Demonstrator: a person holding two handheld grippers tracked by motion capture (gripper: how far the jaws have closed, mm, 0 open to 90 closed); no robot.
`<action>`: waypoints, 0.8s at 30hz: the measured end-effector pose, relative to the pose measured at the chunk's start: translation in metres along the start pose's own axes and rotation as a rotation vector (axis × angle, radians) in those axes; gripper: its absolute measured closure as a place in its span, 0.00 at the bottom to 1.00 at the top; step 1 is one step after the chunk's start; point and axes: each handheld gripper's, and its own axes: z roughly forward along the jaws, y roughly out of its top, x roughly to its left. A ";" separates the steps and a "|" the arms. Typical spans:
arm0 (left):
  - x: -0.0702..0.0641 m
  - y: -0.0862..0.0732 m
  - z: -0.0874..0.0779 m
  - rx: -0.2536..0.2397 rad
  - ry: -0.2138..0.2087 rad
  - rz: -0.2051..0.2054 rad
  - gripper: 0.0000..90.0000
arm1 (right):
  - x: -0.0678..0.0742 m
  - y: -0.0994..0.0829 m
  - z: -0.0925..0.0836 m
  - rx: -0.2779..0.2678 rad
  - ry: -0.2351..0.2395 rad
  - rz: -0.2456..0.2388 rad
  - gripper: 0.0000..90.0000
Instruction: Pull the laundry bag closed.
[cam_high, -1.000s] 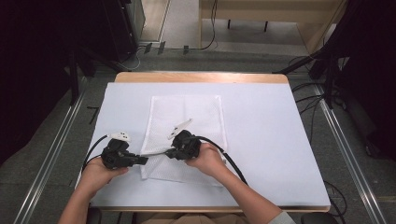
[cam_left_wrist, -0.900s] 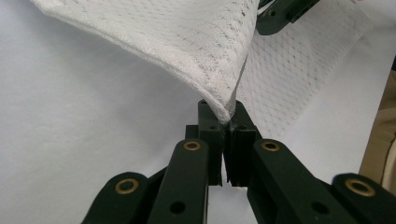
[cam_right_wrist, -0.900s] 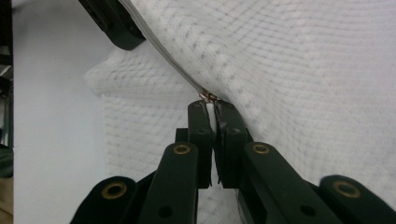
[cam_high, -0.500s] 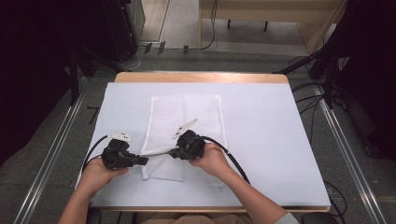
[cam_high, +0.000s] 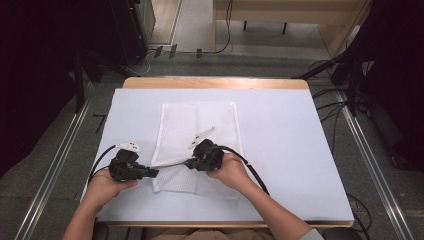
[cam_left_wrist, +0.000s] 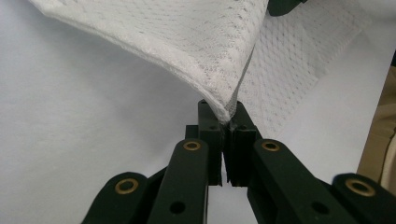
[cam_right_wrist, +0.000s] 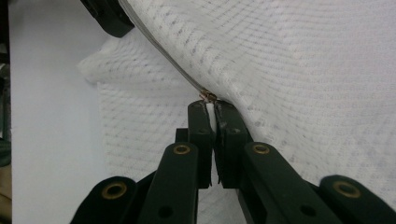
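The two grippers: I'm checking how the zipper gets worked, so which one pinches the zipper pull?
The right gripper clamps the small metal zipper pull; the left gripper clamps only a corner of the white mesh bag.

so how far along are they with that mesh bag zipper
Done: both grips are set. The left gripper is shut on a corner of the white mesh bag, and the right gripper is shut on the small metal zipper pull. In hand: the bag's near edge is lifted between them, taut. Left: the pull sits partway along that edge, so the zipper's travel looks unfinished; which direction it is going cannot be told.
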 end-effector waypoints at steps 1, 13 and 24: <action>0.000 0.000 0.000 -0.002 -0.003 -0.003 0.98 | 0.000 0.000 0.000 0.000 0.001 0.000 0.98; 0.000 -0.001 0.000 0.004 -0.007 -0.003 0.98 | -0.006 -0.009 -0.007 0.005 -0.008 0.022 0.98; 0.000 -0.001 0.001 0.012 -0.013 0.001 0.98 | -0.011 -0.017 -0.013 0.005 -0.017 0.039 0.98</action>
